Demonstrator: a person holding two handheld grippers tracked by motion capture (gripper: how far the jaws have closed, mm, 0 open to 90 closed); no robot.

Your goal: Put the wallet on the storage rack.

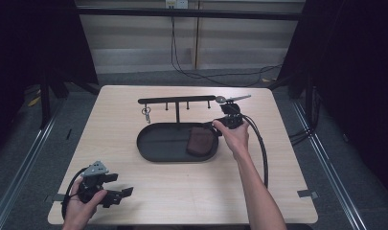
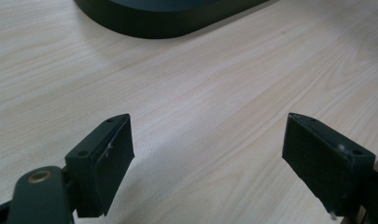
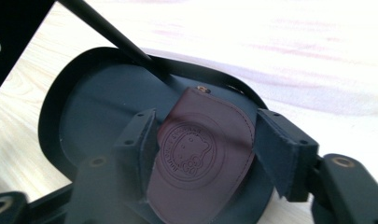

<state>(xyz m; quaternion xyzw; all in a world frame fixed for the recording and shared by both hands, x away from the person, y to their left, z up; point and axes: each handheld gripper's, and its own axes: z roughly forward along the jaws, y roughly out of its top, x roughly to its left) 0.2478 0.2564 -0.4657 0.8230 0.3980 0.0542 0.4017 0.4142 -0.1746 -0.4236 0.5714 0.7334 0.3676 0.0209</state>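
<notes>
A brown leather pouch [image 1: 199,141] [image 3: 210,112] with an embossed round emblem lies flat in the right end of a black oval tray [image 1: 148,153] [image 3: 74,107]. My right gripper [image 1: 215,125] [image 3: 207,140] hovers over it, open. Its jaws straddle the pouch's two long edges without pressing on them. My left gripper [image 1: 119,186] [image 2: 207,154] rests near the table's front left corner, open, with bare wood between its jaws. The tray's near rim [image 2: 168,23] shows at the top of the left gripper view.
A black rack bar [image 1: 177,100] with several pegs stands on a post [image 3: 112,35] behind the tray. A key ring [image 1: 146,114] hangs from its left peg. Cables run across the floor beyond the table's far edge.
</notes>
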